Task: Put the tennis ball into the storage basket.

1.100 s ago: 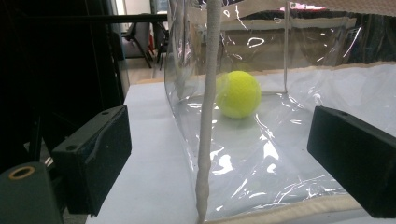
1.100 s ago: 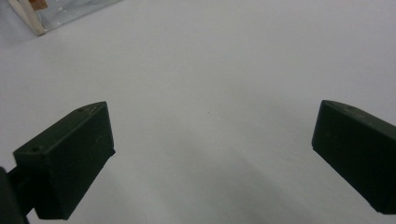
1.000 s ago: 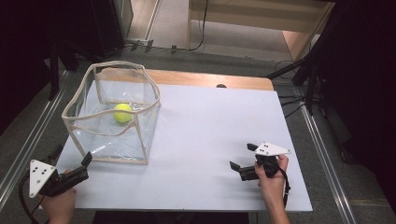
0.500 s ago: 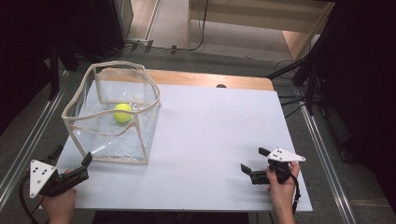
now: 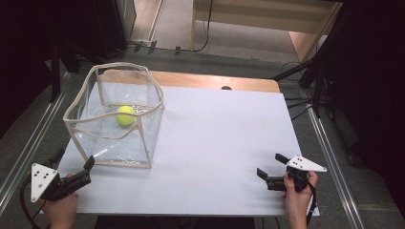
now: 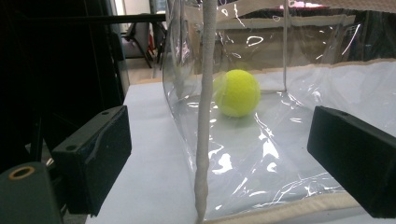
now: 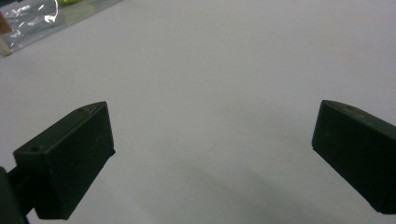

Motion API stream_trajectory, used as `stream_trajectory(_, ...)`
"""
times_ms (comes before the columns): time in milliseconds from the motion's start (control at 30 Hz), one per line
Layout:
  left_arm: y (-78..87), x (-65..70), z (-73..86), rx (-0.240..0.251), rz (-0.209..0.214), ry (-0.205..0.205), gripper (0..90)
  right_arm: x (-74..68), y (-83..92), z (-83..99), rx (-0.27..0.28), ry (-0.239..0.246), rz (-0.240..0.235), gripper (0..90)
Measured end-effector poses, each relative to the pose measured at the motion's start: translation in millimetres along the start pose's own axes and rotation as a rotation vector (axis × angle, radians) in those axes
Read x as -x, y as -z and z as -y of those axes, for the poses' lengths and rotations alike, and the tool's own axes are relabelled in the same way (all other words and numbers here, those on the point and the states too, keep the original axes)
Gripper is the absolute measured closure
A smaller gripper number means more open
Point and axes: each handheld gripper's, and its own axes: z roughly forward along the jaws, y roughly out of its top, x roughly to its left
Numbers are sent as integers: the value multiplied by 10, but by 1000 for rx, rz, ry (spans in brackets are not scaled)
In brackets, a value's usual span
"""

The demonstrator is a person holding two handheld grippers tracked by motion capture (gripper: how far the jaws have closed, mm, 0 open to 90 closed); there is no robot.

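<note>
Right tongs (image 5: 270, 169) drawn back toward the bench's (image 5: 224, 143) near right corner, jaws wide. Left tongs (image 5: 74, 163) wide at near left corner, facing clear bin (image 5: 143, 157). Closer in left gripper view: tennis ball (image 6: 236, 92) inside, behind seam.

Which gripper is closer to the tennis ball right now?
Left. The left gripper sits open just outside the near corner of the clear bag that holds the tennis ball. The right gripper is open far across the table.
</note>
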Motion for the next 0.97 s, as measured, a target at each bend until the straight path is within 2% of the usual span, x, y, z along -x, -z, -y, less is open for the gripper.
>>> stream_trajectory(433,1,-1,-1,0,1,-2,68,113,230,101,95,-55,64,0)
stream_trajectory(967,-2,3,-1,-3,0,-5,68,110,206,132,83,-47,75,0)
